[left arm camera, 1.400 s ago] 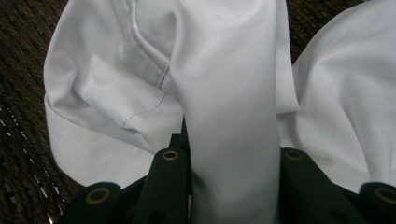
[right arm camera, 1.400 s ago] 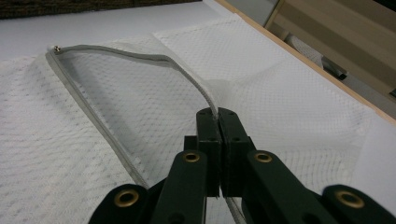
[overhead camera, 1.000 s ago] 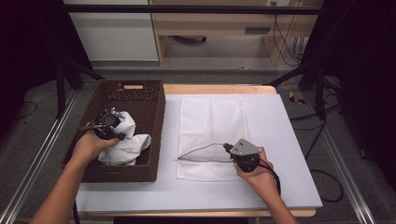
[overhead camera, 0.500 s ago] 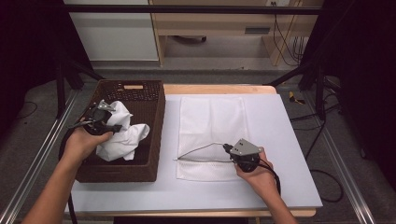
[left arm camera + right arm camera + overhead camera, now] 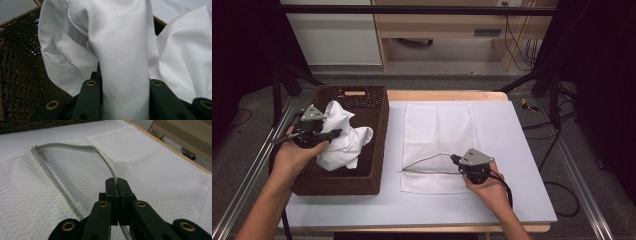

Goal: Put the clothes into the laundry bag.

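A crumpled white garment [image 5: 343, 137] [image 5: 120, 50] hangs over the dark wicker basket [image 5: 377, 125], lifted above its floor. My left gripper [image 5: 329, 134] [image 5: 122, 90] is shut on a thick fold of that garment. On the table's white surface lies a white mesh laundry bag [image 5: 437, 130] [image 5: 155, 157] with its grey zipper edge [image 5: 427, 160] [image 5: 105, 162] pulled up into an open mouth. My right gripper [image 5: 455, 160] [image 5: 117, 182] is shut on the upper zipper edge and holds it raised off the table.
The basket's brown woven wall [image 5: 17, 75] rises close around the garment. The table's wooden far edge [image 5: 442, 95] and right edge [image 5: 175, 152] border the white surface. Dark frame legs [image 5: 557, 90] stand beside the table on the right.
My left hand has risen with the white garment, pulling it up out of the basket. The right hand and the mesh bag have stayed in place.
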The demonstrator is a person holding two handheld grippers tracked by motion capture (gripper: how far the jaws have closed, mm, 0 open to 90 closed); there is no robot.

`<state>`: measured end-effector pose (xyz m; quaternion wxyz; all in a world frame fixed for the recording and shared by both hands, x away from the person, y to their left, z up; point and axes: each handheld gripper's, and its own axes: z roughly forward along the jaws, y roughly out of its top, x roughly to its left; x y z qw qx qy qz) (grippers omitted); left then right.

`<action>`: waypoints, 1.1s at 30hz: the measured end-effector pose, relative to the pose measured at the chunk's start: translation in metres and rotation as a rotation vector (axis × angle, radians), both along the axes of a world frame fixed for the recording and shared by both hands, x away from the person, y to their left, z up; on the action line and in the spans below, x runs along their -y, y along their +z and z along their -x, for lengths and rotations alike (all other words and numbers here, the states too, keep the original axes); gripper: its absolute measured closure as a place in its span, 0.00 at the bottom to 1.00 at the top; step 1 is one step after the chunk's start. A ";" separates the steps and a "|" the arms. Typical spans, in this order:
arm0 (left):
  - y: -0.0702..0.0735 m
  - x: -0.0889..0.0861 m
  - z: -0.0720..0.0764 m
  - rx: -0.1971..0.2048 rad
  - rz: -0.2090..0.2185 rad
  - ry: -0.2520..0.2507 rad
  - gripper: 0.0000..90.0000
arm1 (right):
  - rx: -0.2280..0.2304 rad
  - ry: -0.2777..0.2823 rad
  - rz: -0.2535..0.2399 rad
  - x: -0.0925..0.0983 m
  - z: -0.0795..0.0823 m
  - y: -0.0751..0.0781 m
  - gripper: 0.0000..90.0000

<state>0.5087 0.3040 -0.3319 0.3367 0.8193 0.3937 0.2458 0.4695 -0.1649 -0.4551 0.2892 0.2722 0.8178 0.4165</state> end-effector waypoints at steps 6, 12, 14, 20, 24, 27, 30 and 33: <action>0.007 0.002 0.006 0.024 0.050 -0.017 0.82 | -0.036 0.006 -0.057 0.003 -0.002 -0.001 0.99; 0.015 0.004 0.011 0.050 0.102 -0.023 0.81 | -0.042 0.007 -0.062 0.004 -0.003 -0.001 0.99; 0.018 0.005 0.012 0.058 0.102 -0.026 0.82 | -0.041 0.009 -0.061 0.004 -0.003 -0.002 0.99; 0.028 0.012 0.021 0.092 0.118 -0.057 0.81 | -0.043 0.009 -0.061 0.004 -0.003 -0.002 0.99; 0.033 0.017 0.025 0.102 0.130 -0.076 0.81 | -0.048 0.008 -0.064 0.004 -0.003 -0.002 0.99; 0.035 0.020 0.026 0.106 0.136 -0.083 0.81 | -0.051 0.010 -0.070 0.005 -0.004 -0.002 0.99; 0.038 0.024 0.029 0.115 0.159 -0.100 0.81 | -0.056 0.009 -0.078 0.005 -0.004 -0.002 0.99; 0.040 0.028 0.031 0.120 0.169 -0.114 0.81 | -0.063 0.009 -0.088 0.006 -0.005 -0.002 0.99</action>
